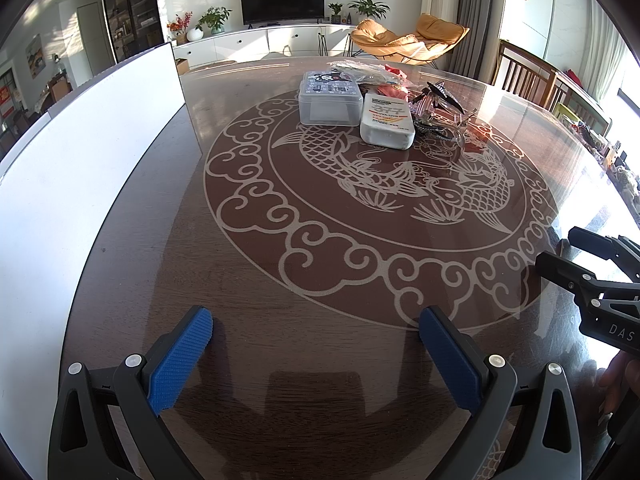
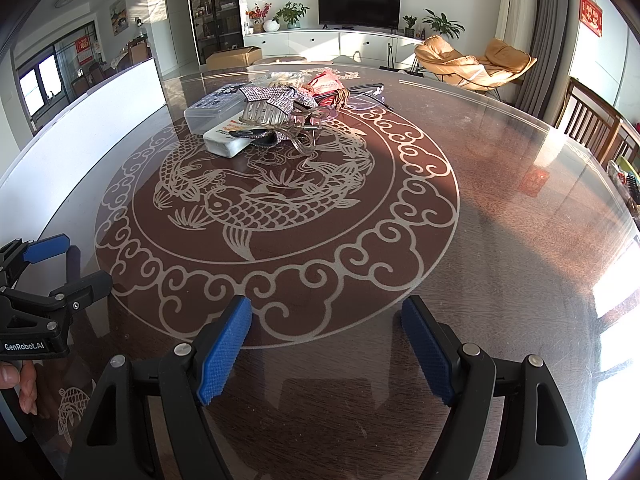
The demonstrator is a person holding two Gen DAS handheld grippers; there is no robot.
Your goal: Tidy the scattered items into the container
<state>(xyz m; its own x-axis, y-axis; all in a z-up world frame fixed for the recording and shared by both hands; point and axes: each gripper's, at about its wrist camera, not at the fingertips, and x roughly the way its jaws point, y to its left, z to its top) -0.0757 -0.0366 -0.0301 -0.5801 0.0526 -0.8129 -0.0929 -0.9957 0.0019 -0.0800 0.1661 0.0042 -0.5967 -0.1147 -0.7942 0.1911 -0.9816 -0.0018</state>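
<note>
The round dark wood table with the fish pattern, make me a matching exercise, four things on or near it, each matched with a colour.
Things:
1. lidded plastic box
2. flat rectangular bottle
3. gripper finger pads
4. lounge chair

Colours:
A. blue
B. tan
C. clear
D. white

Pairs: 1-C, 2-D, 3-A, 4-B
</note>
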